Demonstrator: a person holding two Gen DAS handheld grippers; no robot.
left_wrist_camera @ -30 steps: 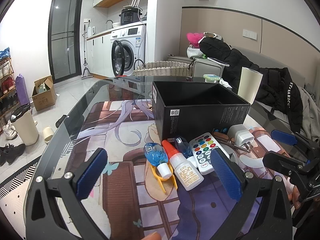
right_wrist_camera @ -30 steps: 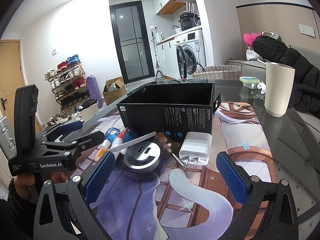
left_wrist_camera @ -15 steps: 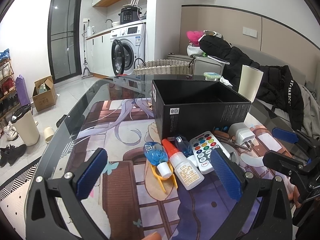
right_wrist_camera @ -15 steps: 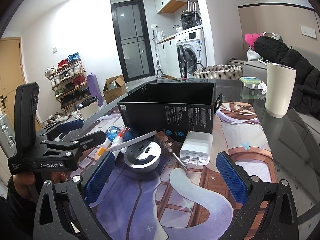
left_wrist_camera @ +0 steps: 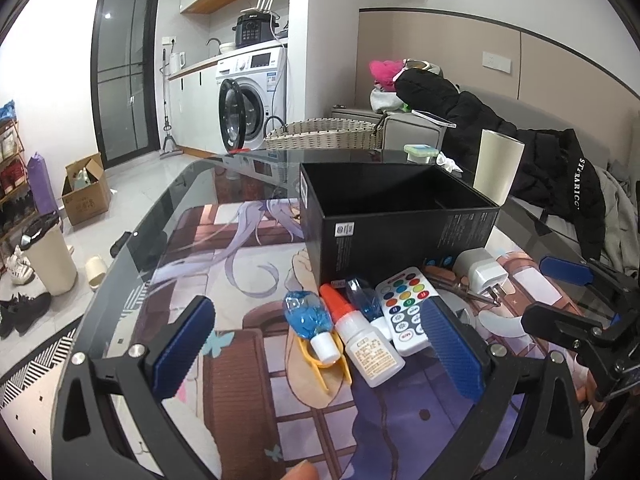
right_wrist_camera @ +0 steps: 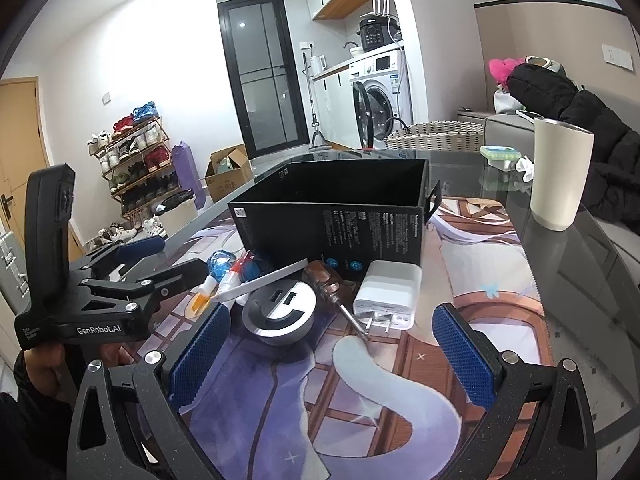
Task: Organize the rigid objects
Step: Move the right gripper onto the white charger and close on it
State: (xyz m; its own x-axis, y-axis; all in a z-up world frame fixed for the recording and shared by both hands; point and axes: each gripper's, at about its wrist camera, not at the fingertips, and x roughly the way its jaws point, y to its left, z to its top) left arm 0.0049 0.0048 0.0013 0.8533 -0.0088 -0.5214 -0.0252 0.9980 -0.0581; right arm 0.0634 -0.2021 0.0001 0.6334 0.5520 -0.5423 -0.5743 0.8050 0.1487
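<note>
An open black box (left_wrist_camera: 396, 216) stands on the table's printed mat; it also shows in the right wrist view (right_wrist_camera: 340, 208). In front of it lie a blue bottle (left_wrist_camera: 308, 320), a white glue bottle with a red cap (left_wrist_camera: 362, 346), a yellow clip (left_wrist_camera: 320, 368), a white remote with coloured buttons (left_wrist_camera: 404, 308), a white charger (right_wrist_camera: 388, 296), a round silver hub (right_wrist_camera: 280, 312) and a screwdriver (right_wrist_camera: 332, 284). My left gripper (left_wrist_camera: 316, 356) is open just short of the bottles. My right gripper (right_wrist_camera: 330, 352) is open, just short of the hub and charger.
A cream tumbler (right_wrist_camera: 560, 176) stands at the table's right edge, with a small green case (right_wrist_camera: 500, 154) behind it. Black jackets lie on the sofa (left_wrist_camera: 552, 172) to the right. The glass table edge (left_wrist_camera: 132, 248) drops to the floor on the left.
Both grippers have crept slightly forward toward the objects. Nothing on the table has moved.
</note>
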